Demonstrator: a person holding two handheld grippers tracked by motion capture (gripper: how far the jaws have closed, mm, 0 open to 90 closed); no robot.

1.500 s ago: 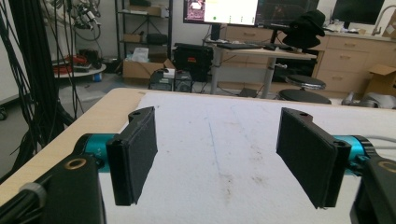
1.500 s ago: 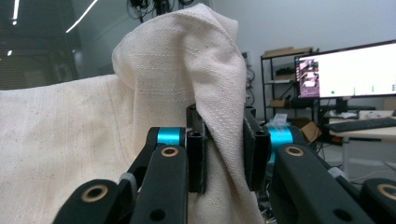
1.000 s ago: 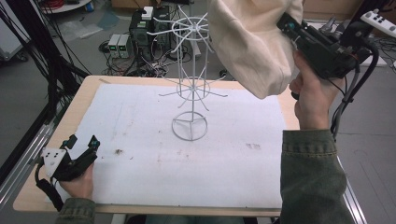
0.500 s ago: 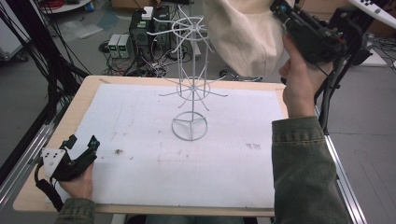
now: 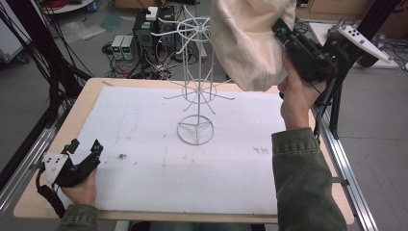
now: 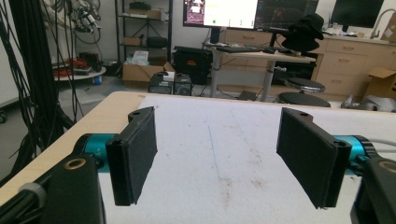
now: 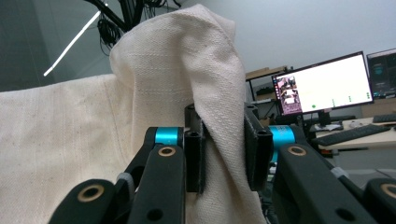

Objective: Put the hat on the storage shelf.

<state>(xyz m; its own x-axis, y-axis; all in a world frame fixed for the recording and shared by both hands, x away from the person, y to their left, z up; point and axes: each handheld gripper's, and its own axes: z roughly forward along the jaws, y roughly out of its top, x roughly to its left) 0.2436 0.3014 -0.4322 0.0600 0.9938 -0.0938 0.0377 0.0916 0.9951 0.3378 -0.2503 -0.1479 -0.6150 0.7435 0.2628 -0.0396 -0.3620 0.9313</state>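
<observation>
A cream cloth hat [image 5: 250, 41] hangs in the air at the upper right of the high view, held up beside the top of a white wire stand [image 5: 195, 82]. My right gripper [image 5: 281, 33] is shut on a fold of the hat [image 7: 219, 116], its jaws pinching the fabric between them. The stand rises from a round wire base [image 5: 195, 132] on the white mat [image 5: 144, 168]. My left gripper [image 5: 84, 149] rests at the table's near left corner, open, with nothing between its jaws [image 6: 219, 158].
The wooden table [image 5: 94, 89] edge runs along the left and back. Black cables and electronics boxes [image 5: 122, 45] sit on the floor behind. Metal frame rails [image 5: 337, 144] flank the right side. A desk with monitors [image 6: 219, 11] stands beyond the table.
My right gripper has lifted the hat and carried it up and left, closer to the top of the wire stand. The left gripper has stayed still.
</observation>
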